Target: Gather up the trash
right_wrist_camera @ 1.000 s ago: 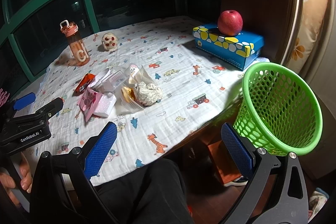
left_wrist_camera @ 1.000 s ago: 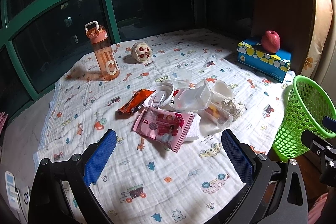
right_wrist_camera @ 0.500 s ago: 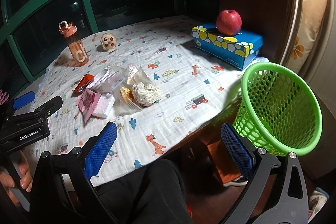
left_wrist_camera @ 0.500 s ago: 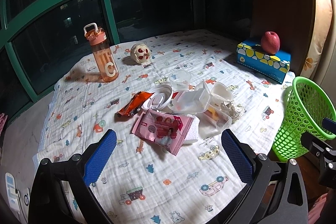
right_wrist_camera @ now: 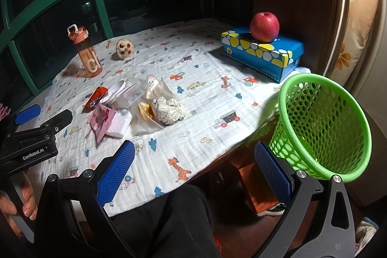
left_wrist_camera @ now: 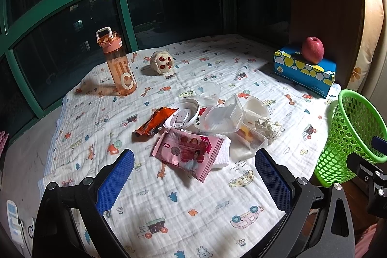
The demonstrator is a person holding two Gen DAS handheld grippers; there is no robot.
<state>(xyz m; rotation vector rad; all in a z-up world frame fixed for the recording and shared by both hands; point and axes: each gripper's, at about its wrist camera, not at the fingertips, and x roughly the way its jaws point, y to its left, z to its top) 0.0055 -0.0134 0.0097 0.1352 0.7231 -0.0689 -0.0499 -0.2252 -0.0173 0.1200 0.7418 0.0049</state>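
1. In the left wrist view, the left tool [left_wrist_camera: 193, 175] fills the bottom of the frame, its blue pads spread wide with nothing between them, above the printed cloth [left_wrist_camera: 169, 221] that covers the bench.
2. In the right wrist view, the right tool [right_wrist_camera: 194, 168] sits at the bottom with its pads just as wide apart and empty, above a dark-clothed lap and the near bench edge.
3. A hand [right_wrist_camera: 17, 204] grips the left tool's handle at the lower left of the right wrist view.
4. The green basket [right_wrist_camera: 324, 127] stands at the right of the frame, off the bench edge.
5. The trash lies in a heap at mid-frame: a pink wrapper [left_wrist_camera: 188, 151] nearest, an orange wrapper [left_wrist_camera: 154, 122] to its left, clear plastic containers [left_wrist_camera: 222, 120] behind, and a crumpled paper ball [left_wrist_camera: 268, 128] on the right.
6. Farther back, at the upper left, stands an orange bottle [left_wrist_camera: 118, 64], with a small round toy [left_wrist_camera: 161, 62] beside it.
7. At the upper right, an apple [left_wrist_camera: 312, 49] rests on a blue tissue box [left_wrist_camera: 304, 74].
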